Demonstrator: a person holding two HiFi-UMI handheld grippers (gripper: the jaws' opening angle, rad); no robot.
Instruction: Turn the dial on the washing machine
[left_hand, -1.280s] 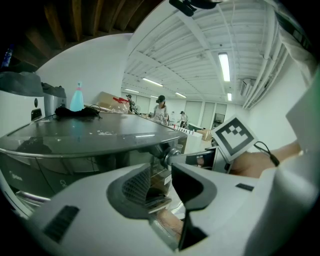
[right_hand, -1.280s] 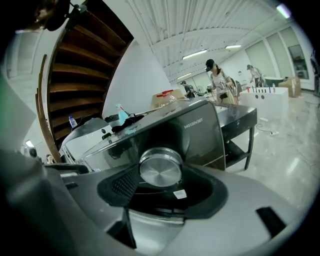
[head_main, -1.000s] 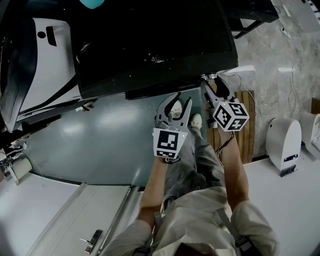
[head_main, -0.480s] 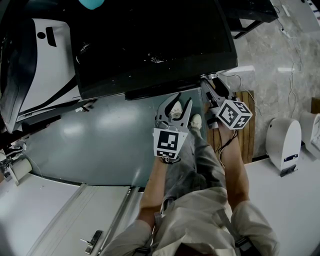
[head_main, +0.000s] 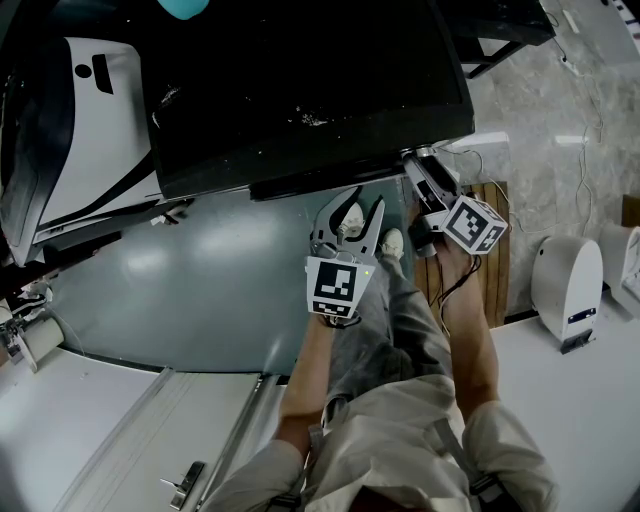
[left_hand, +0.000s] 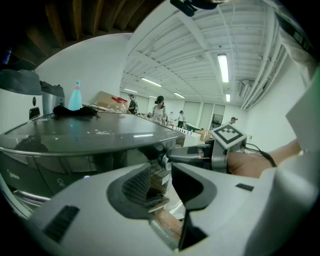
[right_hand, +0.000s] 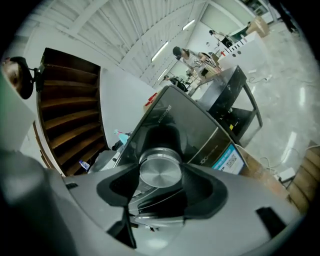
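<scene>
Grey-green floor (head_main: 200, 280) lies below the person, and marble tiles run off to the right. One dial (right_hand: 160, 170), a round disc of brushed metal, sits on the front panel of the single washing machine (head_main: 300, 90), at its near right corner, just under the edge of the dark top. Its flat face points straight out of the panel toward the right gripper's camera. It is a short cylinder whose axis runs out from the machine, in line with the jaws.

The right gripper (head_main: 418, 172) reaches in from the near right, and its jaws are clenched on the dial's rim, one on each side. Since a second ago its marker cube (head_main: 476, 224) has rolled clockwise and shifted a little to the right. The jaws have not left the dial.

There are two grippers. The left gripper (head_main: 352, 210) hangs just left of the right one, off the machine, in the same spot as before. Its jaws are spread and grip nothing. Its own cube (head_main: 333, 286) faces up.

Farther out, one teal bottle (left_hand: 75, 96) stands on the machine's top, and a wooden pallet (head_main: 495, 260) lies on the floor at the right.
</scene>
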